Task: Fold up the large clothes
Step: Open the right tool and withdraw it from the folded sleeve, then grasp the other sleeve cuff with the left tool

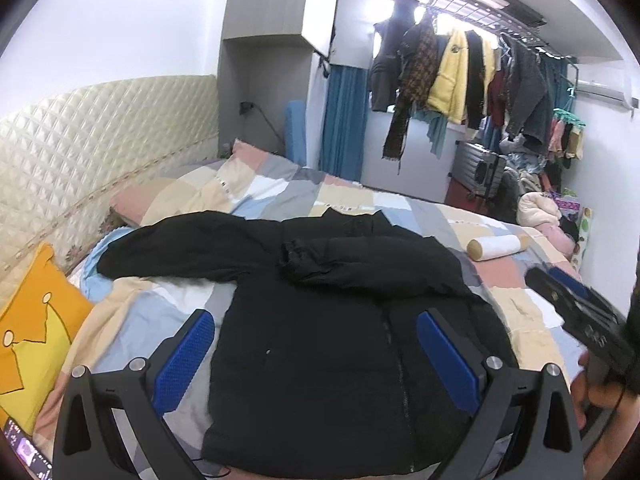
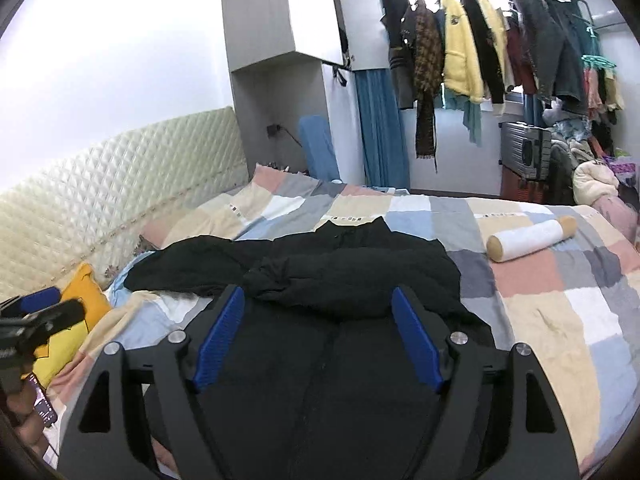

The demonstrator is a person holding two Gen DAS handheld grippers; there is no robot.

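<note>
A black jacket point(image 1: 320, 320) lies spread front-up on the bed point(image 1: 520, 308), its zipper running down the middle. Its hem is toward the near edge of the bed and its collar toward the far edge. One sleeve stretches out flat toward the headboard point(image 1: 100, 140) side of the bed. The other sleeve is folded across the chest, its cuff resting near the middle of the jacket.

The left gripper point(image 1: 316, 344) hangs above the lower part of the jacket. Its blue-padded fingers point(image 1: 184, 356) stand wide apart with nothing between them. The right gripper point(image 2: 318, 332) hangs over the jacket's middle, near the folded sleeve. Its fingers point(image 2: 416, 344) are also spread wide and grip nothing. In the left wrist view the right gripper shows at the right edge, with the person's hand point(image 1: 600, 384) around its handle.

The bed carries a patchwork cover point(image 2: 540, 280) in pink, grey, blue and cream squares. A white roll with tan ends point(image 2: 532, 238) lies on the cover near the bed's right edge, well apart from the jacket. An orange and yellow pillow point(image 1: 36, 320) sits at the headboard side, near the outstretched sleeve. A phone point(image 2: 42, 402) with a lit screen lies by the near left corner of the bed.

Beyond the far edge of the bed, clothes hang on a rack point(image 2: 500, 48), a yellow jacket point(image 2: 460, 52) among them. A blue curtain point(image 2: 380, 128) hangs beside a grey cabinet point(image 2: 276, 12).
</note>
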